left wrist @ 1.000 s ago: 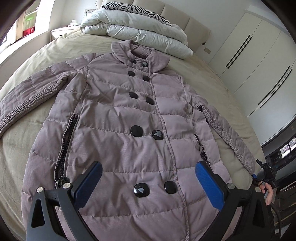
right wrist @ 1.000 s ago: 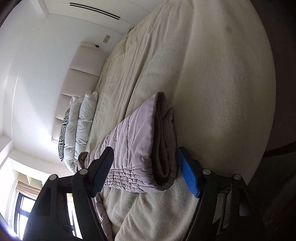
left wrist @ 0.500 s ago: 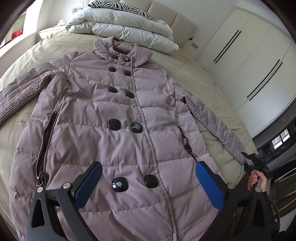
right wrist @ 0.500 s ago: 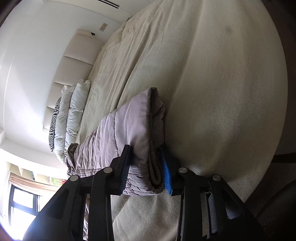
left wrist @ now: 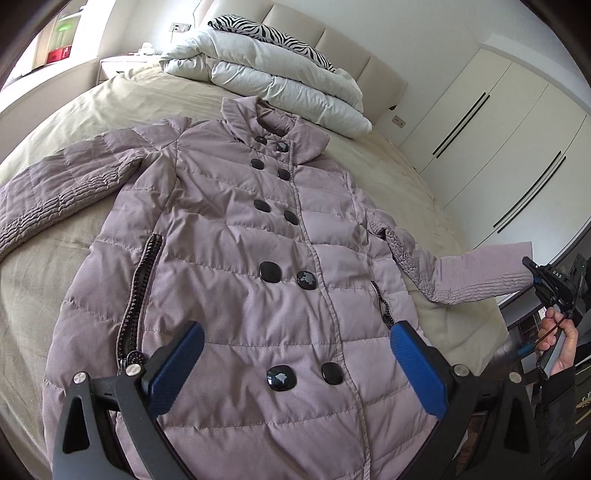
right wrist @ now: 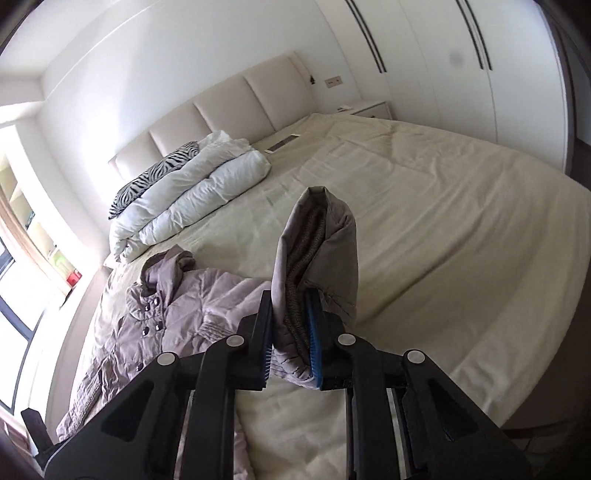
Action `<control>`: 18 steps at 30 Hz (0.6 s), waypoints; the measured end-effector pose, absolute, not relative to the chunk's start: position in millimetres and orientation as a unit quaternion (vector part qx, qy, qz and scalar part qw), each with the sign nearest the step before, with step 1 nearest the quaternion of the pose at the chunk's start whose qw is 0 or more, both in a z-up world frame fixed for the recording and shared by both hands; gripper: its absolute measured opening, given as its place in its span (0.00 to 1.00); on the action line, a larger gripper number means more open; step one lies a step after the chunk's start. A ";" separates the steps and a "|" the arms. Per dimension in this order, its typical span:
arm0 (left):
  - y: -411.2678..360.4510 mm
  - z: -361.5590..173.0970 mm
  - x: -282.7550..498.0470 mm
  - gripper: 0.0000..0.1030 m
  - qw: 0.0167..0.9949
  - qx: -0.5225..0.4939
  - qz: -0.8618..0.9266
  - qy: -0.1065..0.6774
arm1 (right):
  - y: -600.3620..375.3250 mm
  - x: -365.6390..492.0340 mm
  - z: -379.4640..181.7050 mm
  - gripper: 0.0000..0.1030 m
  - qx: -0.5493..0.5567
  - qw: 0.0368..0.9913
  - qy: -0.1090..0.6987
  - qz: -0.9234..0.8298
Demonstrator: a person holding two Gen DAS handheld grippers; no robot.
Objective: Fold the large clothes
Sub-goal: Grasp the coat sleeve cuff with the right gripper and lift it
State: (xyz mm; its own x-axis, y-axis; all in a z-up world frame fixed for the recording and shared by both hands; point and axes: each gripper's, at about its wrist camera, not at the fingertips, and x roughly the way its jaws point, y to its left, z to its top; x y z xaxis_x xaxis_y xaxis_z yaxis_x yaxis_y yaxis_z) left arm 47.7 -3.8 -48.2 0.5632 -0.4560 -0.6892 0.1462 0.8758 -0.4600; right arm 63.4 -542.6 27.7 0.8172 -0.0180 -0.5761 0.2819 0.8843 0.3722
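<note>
A mauve quilted coat (left wrist: pixel 236 258) with black buttons lies face up on the bed, collar toward the headboard. My left gripper (left wrist: pixel 295 369) is open and hovers above the coat's lower hem, holding nothing. My right gripper (right wrist: pixel 290 347) is shut on the cuff of the coat's right sleeve (right wrist: pixel 317 236) and holds it lifted off the bed. It also shows in the left wrist view (left wrist: pixel 543 280) at the far right, with the sleeve (left wrist: pixel 480 273) stretched out to it. The coat's body (right wrist: pixel 166 314) shows in the right wrist view too.
The beige bed (left wrist: pixel 55 266) carries a folded white duvet (left wrist: pixel 273 81) and a zebra-print pillow (left wrist: pixel 266 31) at the padded headboard. White wardrobes (left wrist: pixel 498 147) stand to the right. A nightstand (right wrist: pixel 369 109) stands beyond the bed. The bed's right half (right wrist: pixel 443 206) is bare sheet.
My right gripper closed on the sleeve cuff and lifted it up off the bed, pulling the sleeve outward. My left gripper stayed open above the hem, shifting its view slightly.
</note>
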 end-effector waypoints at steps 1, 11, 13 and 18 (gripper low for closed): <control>3.4 -48.1 47.7 1.00 0.867 -0.184 -0.170 0.430 | -519.7 79.7 42.3 0.16 0.210 0.931 0.293 -0.062; 87.8 -54.5 41.4 1.00 0.882 -0.219 -0.112 0.403 | -253.4 226.7 45.6 0.16 0.064 0.920 0.378 0.076; 104.2 -58.2 40.5 1.00 0.884 -0.223 -0.097 0.400 | -209.2 236.1 17.3 0.16 0.050 0.910 0.404 0.081; 136.7 -75.7 40.3 1.00 0.876 -0.248 -0.072 0.407 | -159.6 249.1 -64.4 0.15 0.091 0.879 0.458 0.097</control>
